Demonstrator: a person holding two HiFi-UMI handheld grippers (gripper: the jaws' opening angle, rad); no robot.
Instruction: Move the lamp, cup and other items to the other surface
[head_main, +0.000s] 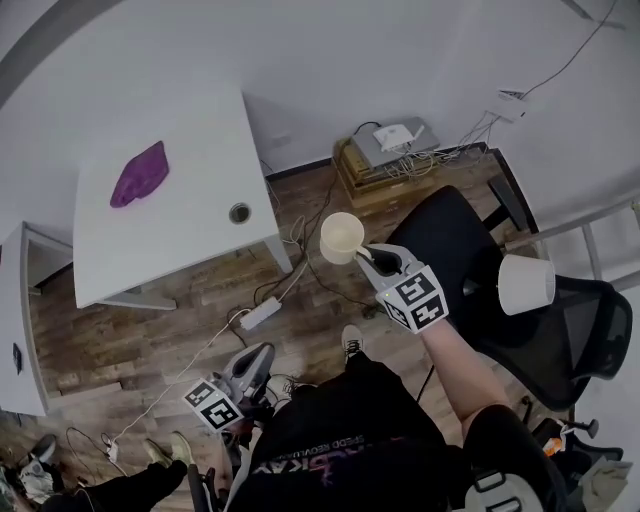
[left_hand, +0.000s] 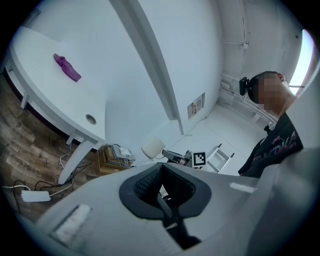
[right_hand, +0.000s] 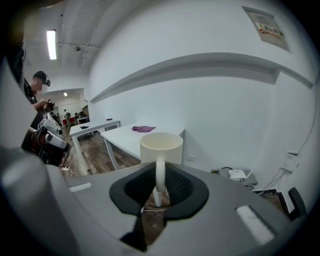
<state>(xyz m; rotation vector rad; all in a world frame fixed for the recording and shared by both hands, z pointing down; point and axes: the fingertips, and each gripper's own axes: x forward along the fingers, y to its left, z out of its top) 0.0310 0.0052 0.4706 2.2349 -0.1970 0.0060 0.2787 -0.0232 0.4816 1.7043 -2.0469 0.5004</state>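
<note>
My right gripper (head_main: 368, 256) is shut on the handle of a cream cup (head_main: 341, 237) and carries it upright above the wooden floor, right of the white table (head_main: 190, 235). In the right gripper view the cup (right_hand: 161, 147) stands just past the jaws (right_hand: 160, 187), its handle pinched between the pads. A purple cloth (head_main: 139, 174) lies on the table's far left part. A white lampshade (head_main: 526, 284) stands at the right by the black chair (head_main: 575, 335). My left gripper (head_main: 262, 355) hangs low by my legs, jaws together, with nothing seen in them (left_hand: 165, 200).
A power strip (head_main: 261, 313) and cables lie on the floor by the table leg. A box with a router (head_main: 390, 150) sits against the wall. A second white desk (head_main: 15, 330) is at the far left, and a ladder (head_main: 590, 235) at the right.
</note>
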